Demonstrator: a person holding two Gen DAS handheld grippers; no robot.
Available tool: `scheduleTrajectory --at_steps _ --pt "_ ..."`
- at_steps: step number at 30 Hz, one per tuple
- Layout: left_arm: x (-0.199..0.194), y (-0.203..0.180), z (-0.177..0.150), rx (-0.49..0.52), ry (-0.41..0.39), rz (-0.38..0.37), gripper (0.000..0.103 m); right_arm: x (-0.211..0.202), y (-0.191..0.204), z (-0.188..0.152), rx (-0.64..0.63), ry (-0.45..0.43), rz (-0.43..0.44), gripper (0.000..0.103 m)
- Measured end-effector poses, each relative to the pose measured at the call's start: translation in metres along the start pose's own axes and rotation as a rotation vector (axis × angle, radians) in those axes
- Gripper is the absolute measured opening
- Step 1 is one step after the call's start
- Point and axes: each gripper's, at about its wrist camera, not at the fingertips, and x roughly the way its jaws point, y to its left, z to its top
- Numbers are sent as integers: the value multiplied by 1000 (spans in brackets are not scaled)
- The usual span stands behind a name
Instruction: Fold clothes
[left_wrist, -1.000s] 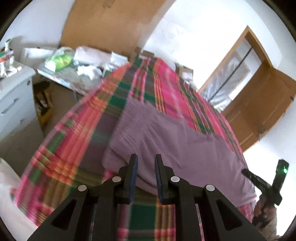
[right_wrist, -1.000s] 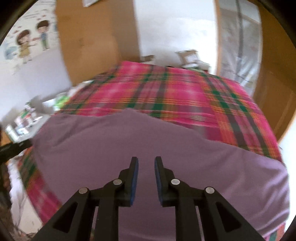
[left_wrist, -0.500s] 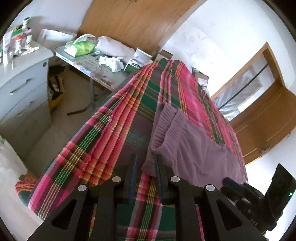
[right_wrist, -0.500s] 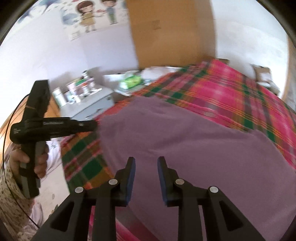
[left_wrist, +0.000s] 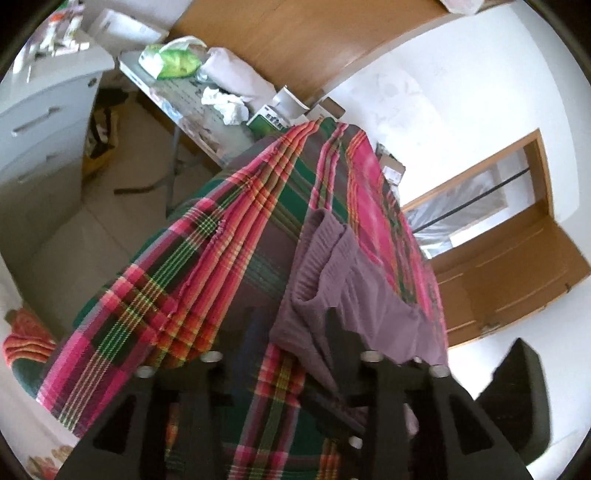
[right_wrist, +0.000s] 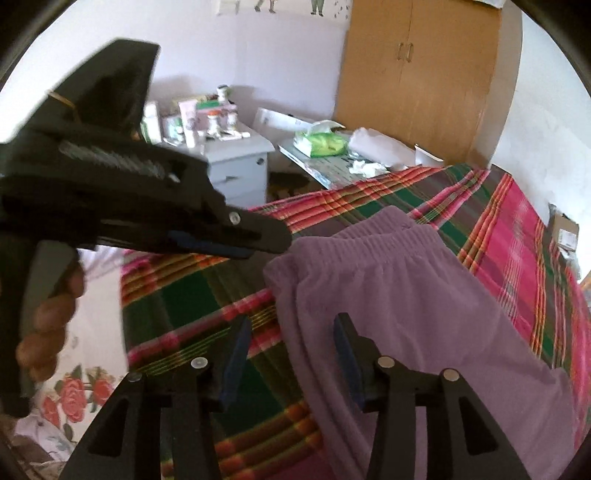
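- A plaid blanket (right_wrist: 369, 199) fills the centre of the right wrist view.
- Purple trousers (right_wrist: 406, 310) lie on it at centre right, waistband toward the upper middle.
- The right gripper (right_wrist: 291, 354) is spread over the trousers' near edge; pinching is judged next.
- The left gripper (left_wrist: 291, 332) is likewise parted at the waistband corner.

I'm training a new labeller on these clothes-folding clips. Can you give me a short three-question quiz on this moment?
1. True or false: the right gripper has its fingers spread apart.
2. The purple garment lies on: A) the floor B) the plaid bedcover C) the white dresser.
3. Fill in: the wardrobe doors are ____.
Key: 1 true; 2 B; 3 shut.
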Motion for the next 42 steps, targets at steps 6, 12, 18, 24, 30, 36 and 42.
scheduleTrajectory --at_steps 6,12,18,24,30,36,42 --pt "12 4 7 -34 64 -15 43 7 -2 1 25 6 -49 43" --pt "30 4 25 -57 125 -47 43 -5 -3 -3 25 -52 -70 6" --pt "55 -4 40 -67 209 -107 55 -21 -5 -7 41 -124 -56 6" --pt "75 -10 54 -77 259 -124 55 -27 -14 -9 85 -155 -7 6" --pt "95 -22 66 -55 331 -114 55 -39 -18 -12 105 -209 37 6" --pt "115 -32 74 -52 407 -124 53 -41 -18 -12 106 -223 53 6" --pt "129 -37 76 -39 430 -115 39 -31 -22 -5 103 -218 55 6"
